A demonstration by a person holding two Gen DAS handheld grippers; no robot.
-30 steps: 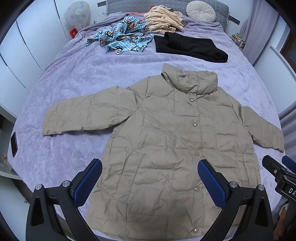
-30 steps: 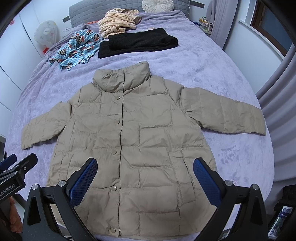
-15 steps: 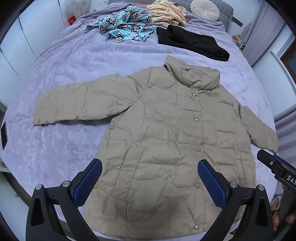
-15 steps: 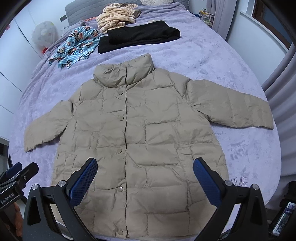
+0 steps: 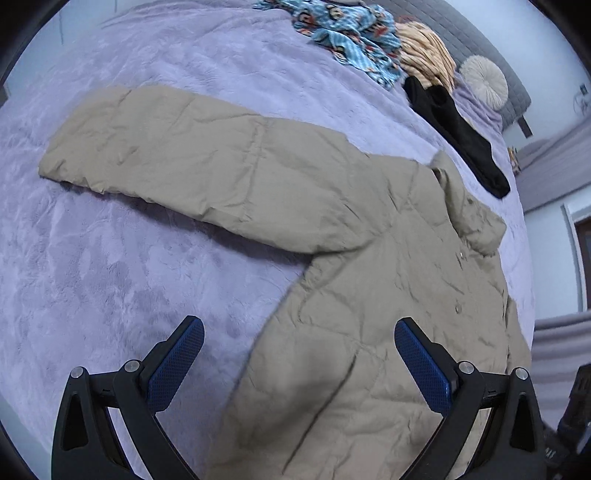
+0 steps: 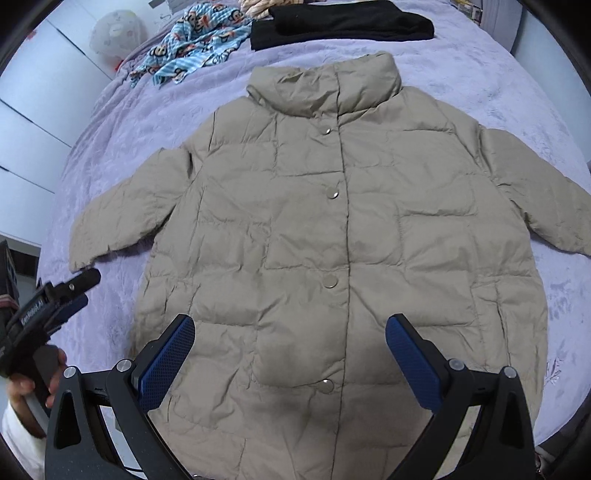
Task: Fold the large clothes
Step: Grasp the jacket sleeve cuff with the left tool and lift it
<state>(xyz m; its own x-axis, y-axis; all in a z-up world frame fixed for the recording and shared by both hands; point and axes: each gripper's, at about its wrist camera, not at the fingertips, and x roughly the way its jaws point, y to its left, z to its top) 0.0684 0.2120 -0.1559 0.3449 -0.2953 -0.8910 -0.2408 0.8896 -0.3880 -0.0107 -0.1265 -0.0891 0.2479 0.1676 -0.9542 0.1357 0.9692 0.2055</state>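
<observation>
A beige puffer jacket (image 6: 332,229) is lying flat, front up, on a purple bed (image 6: 498,74), its right cuff cut off at 3 o'clock. The right gripper (image 6: 290,354) is hovering wide open over the hem. The left gripper (image 5: 299,358) is hanging open over the jacket's side edge, its lower hem blurred.

1. 1 beige puffer jacket (image 6: 332,229) is seen spread on the bed (image 6: 122,122), with 2 sleeves laid out.
2. 4 snap buttons are counted down its front in the right wrist view.
3. 3 other garments are counted: 1 blue cartoon-print piece (image 6: 195,44), 1 black piece (image 6: 340,22), 1 striped cream piece (image 5: 428,55).
4. 1 round cushion (image 5: 484,81) is seen.
5. 2 grippers are shown: left gripper (image 5: 299,365), right gripper (image 6: 290,360).
</observation>
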